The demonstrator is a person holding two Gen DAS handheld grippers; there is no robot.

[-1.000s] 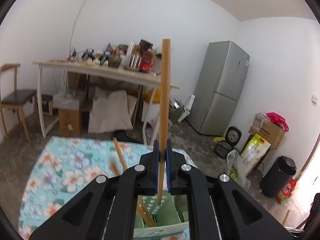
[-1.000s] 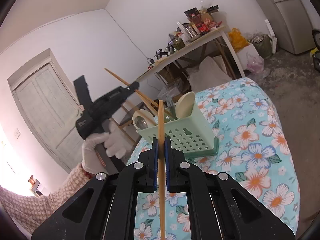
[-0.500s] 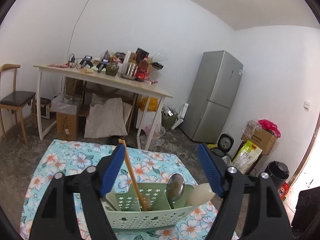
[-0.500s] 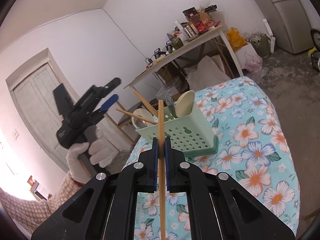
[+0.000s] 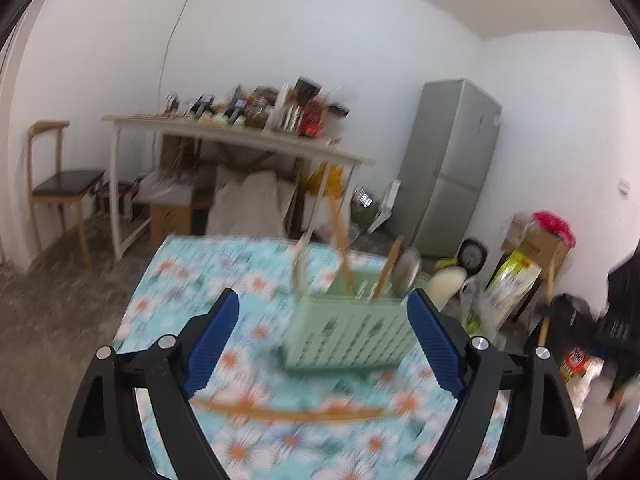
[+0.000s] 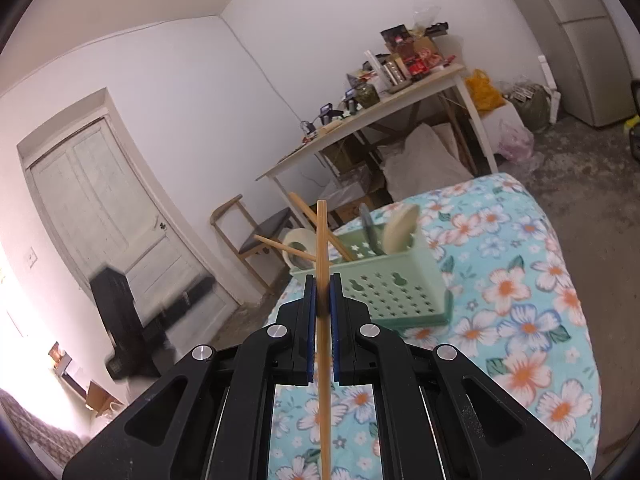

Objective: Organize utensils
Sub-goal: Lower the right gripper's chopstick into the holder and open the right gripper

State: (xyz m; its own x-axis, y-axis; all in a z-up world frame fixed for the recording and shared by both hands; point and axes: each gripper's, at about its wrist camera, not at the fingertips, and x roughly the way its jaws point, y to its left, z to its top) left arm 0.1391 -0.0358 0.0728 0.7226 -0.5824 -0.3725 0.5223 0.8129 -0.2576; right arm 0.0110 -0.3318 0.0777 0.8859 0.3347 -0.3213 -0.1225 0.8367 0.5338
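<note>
- Left claw: jaws spread wide, just been opening, nothing between the pads; blurred view.
- Right claw: clamped tight on an upright chopstick, gripped near mid-length, tip standing above the jaws at frame centre.
- Just beyond the right claw: green utensil caddy, standing on the surface under a floral cloth. Already inside: two chopsticks leaning toward the left of the frame, a metal spoon, pale ladle-like pieces.
- In the left wrist view: caddy at centre right between the open jaws; one more chopstick lying flat on the cloth, lower centre, crosswise and nearer than the caddy.
- Step in hand, as judged: seat the held chopstick in the caddy's chopstick compartment. Keep stick near vertical, bring lower end over the compartment mouth, lower until well inside, then release. Avoid striking the leaning sticks; contact could tip them out.
- For the left claw, likely next: approach the flat chopstick with pads either side of it, square to its length.
- Edges: cloth drops off close behind the caddy and at the right of the right wrist view; avoid pushing the caddy.
- Open room: bare cloth right of the caddy; clear air above it.
</note>
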